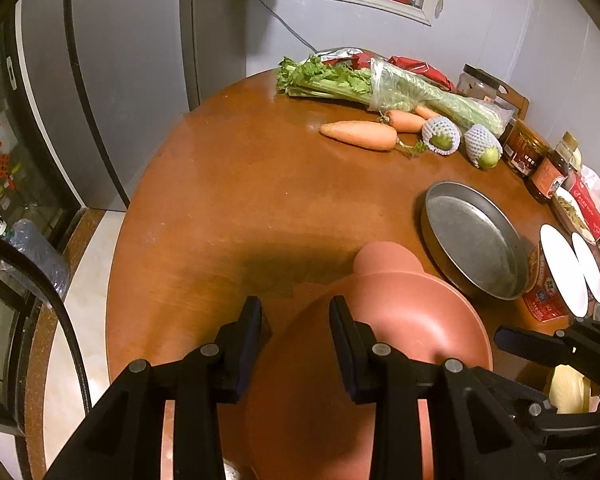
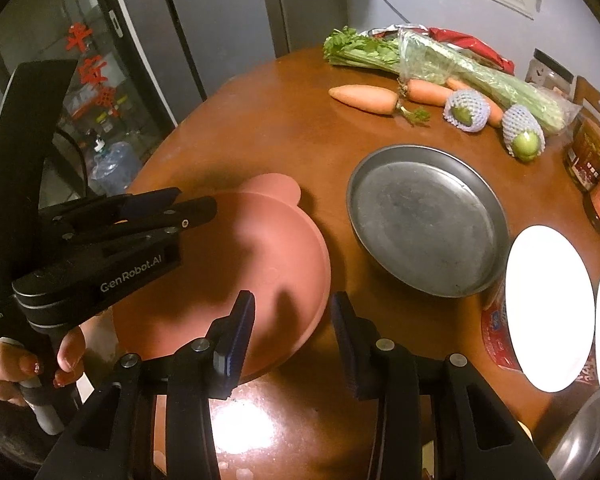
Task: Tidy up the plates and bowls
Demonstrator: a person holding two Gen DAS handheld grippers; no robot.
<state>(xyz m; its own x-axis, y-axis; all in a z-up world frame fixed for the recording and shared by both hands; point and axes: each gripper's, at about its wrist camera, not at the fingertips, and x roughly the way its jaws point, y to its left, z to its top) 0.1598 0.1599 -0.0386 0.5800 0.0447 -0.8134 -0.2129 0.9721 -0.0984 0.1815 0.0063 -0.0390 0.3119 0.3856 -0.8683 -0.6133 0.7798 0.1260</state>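
Note:
A pink plate with two round ears (image 1: 400,312) (image 2: 240,248) lies near the front of the round wooden table (image 1: 240,184). My left gripper (image 1: 296,320) (image 2: 204,208) hangs over its left rim with the jaws apart; neither pad presses the plate. Over its near right rim my right gripper (image 2: 292,320) stands open, and bare table shows between the plate's edge and the right finger. The right gripper's fingers (image 1: 516,342) show at the right edge of the left wrist view. A grey metal pan (image 1: 472,240) (image 2: 424,220) sits right of the plate. Two white plates (image 2: 548,308) lie further right.
Celery (image 1: 340,80), carrots (image 1: 360,134), two netted green fruits and jars (image 1: 524,148) line the table's far side. A red printed tub (image 1: 540,292) stands under the white plates, and a steel bowl (image 2: 584,436) sits at the near right. A person's hand (image 2: 4,364) grips the left handle.

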